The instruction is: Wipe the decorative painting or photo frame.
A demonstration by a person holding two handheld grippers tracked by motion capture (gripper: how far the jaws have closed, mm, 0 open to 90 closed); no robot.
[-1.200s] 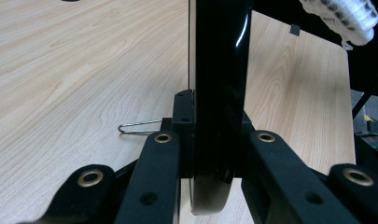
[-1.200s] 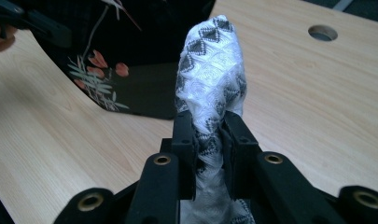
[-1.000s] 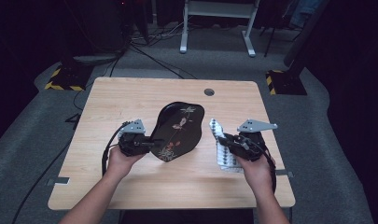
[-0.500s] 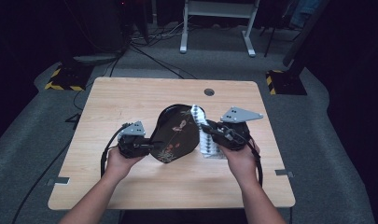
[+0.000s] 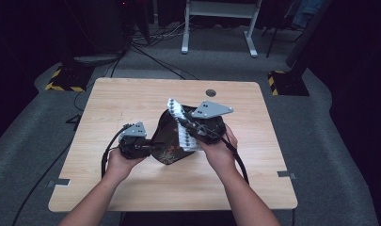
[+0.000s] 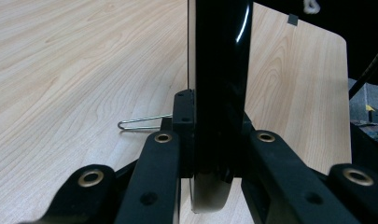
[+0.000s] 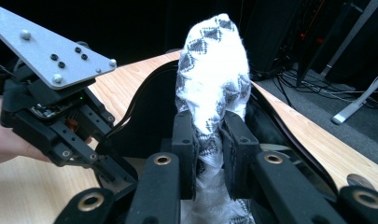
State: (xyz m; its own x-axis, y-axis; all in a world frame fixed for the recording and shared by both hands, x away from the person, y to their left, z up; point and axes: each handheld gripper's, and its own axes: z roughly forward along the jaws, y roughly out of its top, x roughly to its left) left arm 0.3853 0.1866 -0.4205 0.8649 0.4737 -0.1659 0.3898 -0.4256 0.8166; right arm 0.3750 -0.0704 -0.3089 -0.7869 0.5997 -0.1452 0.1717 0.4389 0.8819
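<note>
The left gripper [image 5: 148, 148] pinches the tilted black tray's [image 5: 167, 141] near-left rim; the right gripper [image 5: 186, 128], raised above the tray, pinches a white cloth [image 5: 181, 127].

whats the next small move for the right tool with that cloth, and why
Probably lower the cloth onto the black dish's inner face and start a wiping stroke. The right tool is clamped on the patterned white cloth and holds it just above the dish, while the left tool grips the dish's rim, steadying it tilted off the table.
</note>
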